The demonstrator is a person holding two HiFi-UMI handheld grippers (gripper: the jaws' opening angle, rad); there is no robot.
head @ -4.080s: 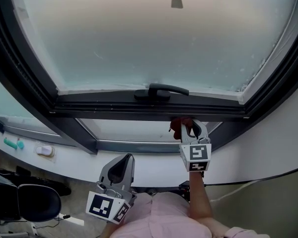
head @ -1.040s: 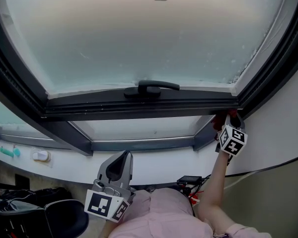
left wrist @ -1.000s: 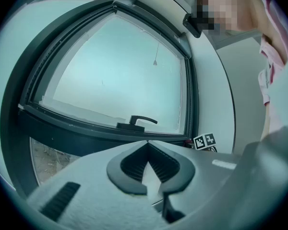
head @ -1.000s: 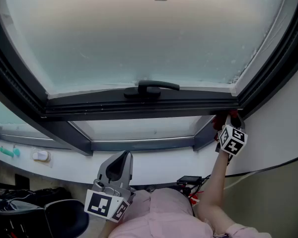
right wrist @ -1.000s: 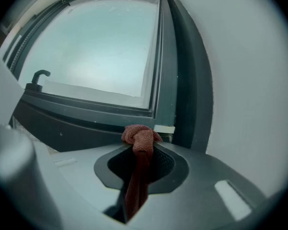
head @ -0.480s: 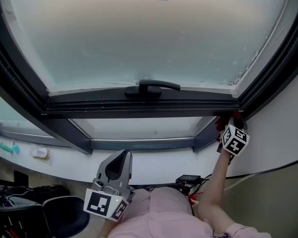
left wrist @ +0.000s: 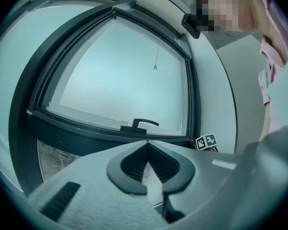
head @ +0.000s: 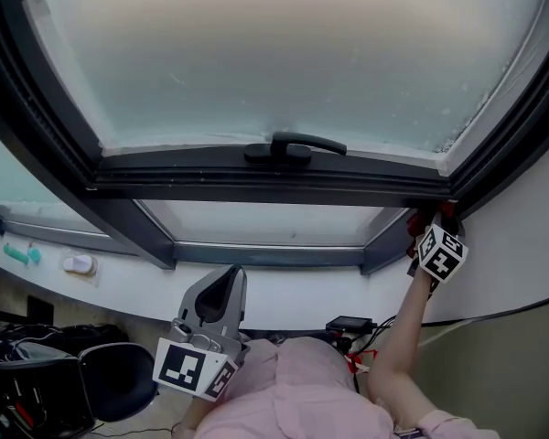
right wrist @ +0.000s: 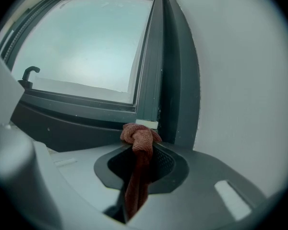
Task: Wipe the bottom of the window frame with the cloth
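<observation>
The left tool (head: 231, 283) takes no part in the work. It hangs low in front of the person's body, tips pointing up toward the window, with its jaws pressed together on nothing.

Above it runs the bottom rail of the window frame (head: 256, 188), with the handle (head: 293, 147) about mid-length.

At the rail's right end, in the corner where it meets the upright, sits the right tool (head: 432, 219). Its jaws are clamped on the reddish cloth (right wrist: 140, 137). The knotted wad bulges past the tips and lies against the frame corner or just short of it, while the tail runs back between the jaws. The right arm (head: 398, 323) reaches up and out to the right, nearly straight.

The wipe looks to be at the right limit of a stroke. The next move probably calls for drawing the wad leftward along the rail, keeping it pressed on the metal all the way to the left corner.
</observation>
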